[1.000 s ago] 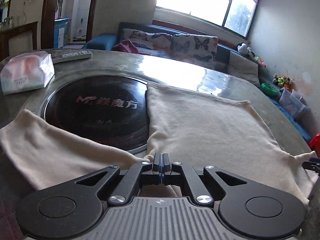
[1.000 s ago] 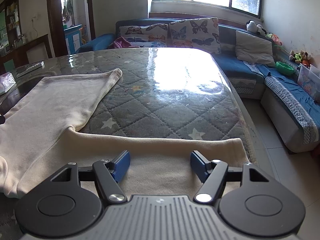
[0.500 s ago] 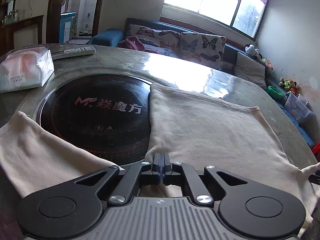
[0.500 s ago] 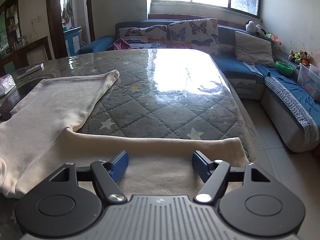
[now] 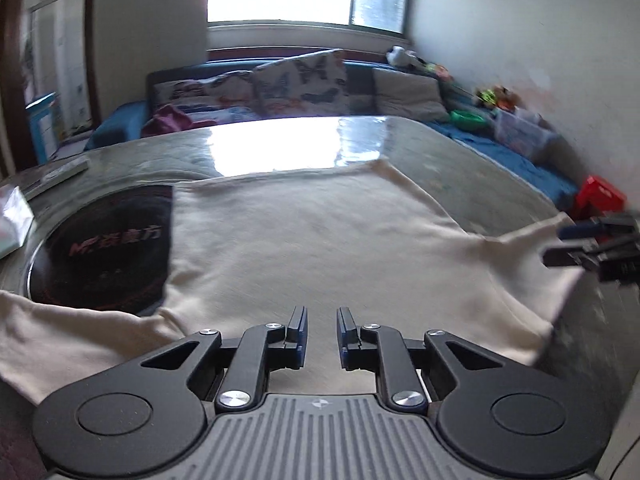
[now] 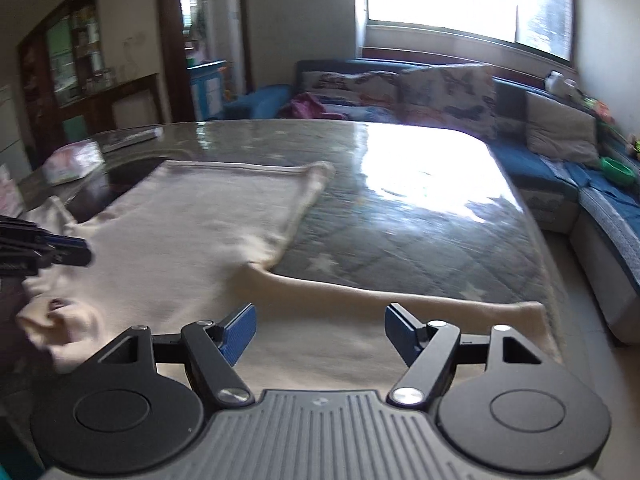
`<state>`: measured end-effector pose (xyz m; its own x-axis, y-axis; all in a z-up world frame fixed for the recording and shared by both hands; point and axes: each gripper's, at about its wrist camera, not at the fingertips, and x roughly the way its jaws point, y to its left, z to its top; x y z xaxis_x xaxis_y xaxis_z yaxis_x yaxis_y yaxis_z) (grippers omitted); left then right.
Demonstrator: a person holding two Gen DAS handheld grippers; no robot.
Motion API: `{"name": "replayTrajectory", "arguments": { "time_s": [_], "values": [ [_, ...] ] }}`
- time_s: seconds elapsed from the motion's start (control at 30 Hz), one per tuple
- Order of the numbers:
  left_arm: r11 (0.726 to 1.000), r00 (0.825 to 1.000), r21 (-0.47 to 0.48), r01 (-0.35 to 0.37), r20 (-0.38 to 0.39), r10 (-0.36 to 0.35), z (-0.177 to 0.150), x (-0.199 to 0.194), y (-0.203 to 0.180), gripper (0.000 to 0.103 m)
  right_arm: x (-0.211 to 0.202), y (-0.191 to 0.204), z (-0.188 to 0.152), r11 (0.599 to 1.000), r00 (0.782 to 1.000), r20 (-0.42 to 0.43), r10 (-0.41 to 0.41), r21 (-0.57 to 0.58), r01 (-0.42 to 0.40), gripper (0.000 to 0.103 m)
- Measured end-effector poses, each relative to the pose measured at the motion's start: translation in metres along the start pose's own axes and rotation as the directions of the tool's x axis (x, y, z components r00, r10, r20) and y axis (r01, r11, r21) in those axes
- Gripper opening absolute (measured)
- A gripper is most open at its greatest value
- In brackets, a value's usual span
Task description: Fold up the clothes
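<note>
Left gripper [image 5: 322,332]: I am opening it slightly, releasing the cream garment [image 5: 304,240]; right gripper [image 6: 320,332] gaping wide, empty, fold pending

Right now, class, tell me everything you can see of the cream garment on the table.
The cream garment is a soft, knit-looking long-sleeved top lying flat on the quilted, glossy table. Its hemmed bottom edge lies farthest from the cameras. One sleeve stretches sideways along the near table edge; the other sleeve drapes past a dark round hob. The left tongs have just been opening, nothing between them; the right tongs stand open over the fabric.
</note>
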<state>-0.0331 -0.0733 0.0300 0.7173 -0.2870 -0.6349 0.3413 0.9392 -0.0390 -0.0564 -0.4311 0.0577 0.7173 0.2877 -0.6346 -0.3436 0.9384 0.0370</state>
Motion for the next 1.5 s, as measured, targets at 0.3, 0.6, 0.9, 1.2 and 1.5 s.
{"name": "replayTrajectory", "arguments": {
  "time_s": [0.3,0.6,0.9,1.2,1.5],
  "values": [
    [0.994,0.999,0.102,0.025,-0.025,-0.022,-0.017,-0.002,-0.023,0.017,0.006,0.054,-0.006,0.982,0.995,-0.011,0.103,-0.156,-0.103,0.073],
    [0.994,1.0,0.106,0.019,-0.006,-0.018,-0.003,-0.005,-0.02,0.017,0.001,0.057,-0.016,0.978,0.994,-0.039,0.101,-0.18,-0.106,0.074],
    [0.986,0.994,0.121,0.111,0.003,-0.112,0.01,0.015,-0.05,0.017,-0.021,-0.01,-0.017,0.992,0.992,0.005,-0.124,0.022,0.124,0.07],
    [0.967,0.984,0.179,0.18,-0.027,-0.178,0.01,0.027,-0.081,0.018,-0.031,-0.096,-0.041,0.892,0.932,-0.073,-0.355,0.27,0.361,0.056],
    [0.959,0.981,0.208,0.194,-0.046,-0.189,0.009,0.033,-0.093,0.018,-0.027,-0.109,-0.048,0.88,0.933,-0.074,-0.352,0.314,0.356,0.022]
  ]
}}
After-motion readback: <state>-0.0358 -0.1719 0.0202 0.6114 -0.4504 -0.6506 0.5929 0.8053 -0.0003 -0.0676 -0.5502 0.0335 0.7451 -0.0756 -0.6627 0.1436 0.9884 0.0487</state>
